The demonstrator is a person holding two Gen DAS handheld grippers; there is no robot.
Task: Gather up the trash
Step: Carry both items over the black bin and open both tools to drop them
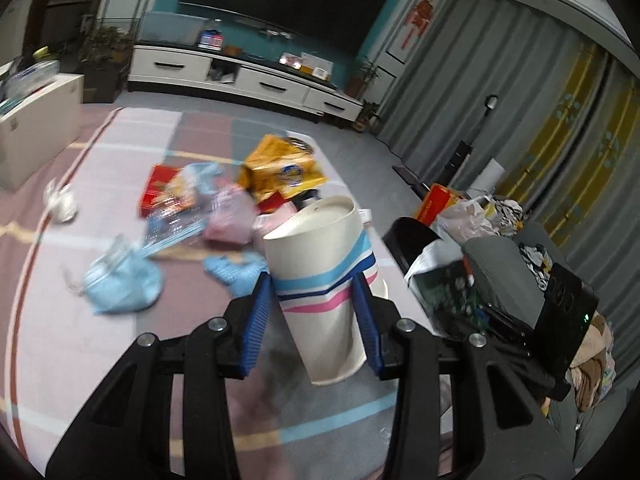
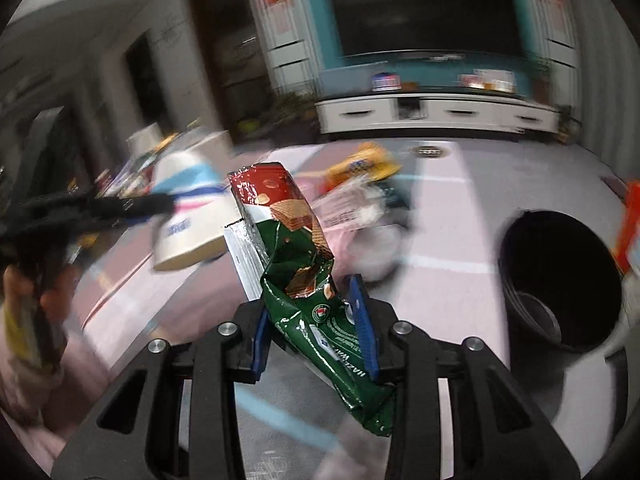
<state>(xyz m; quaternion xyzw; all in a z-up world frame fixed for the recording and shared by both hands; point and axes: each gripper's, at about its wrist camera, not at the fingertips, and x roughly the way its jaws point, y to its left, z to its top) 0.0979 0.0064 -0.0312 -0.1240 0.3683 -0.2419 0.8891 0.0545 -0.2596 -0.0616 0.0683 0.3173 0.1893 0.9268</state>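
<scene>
Jaws pinch trash: left gripper on striped paper cup, right gripper on green "HAZ…" wafer wrapper.

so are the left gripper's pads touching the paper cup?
Touching. Left wrist view: both blue pads of the left gripper press the striped paper cup, lifted off the rug.

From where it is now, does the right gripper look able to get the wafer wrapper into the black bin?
Probably yes. The right gripper is shut on the wafer wrapper, and the black bin stands open just to its right with nothing between them.
</scene>
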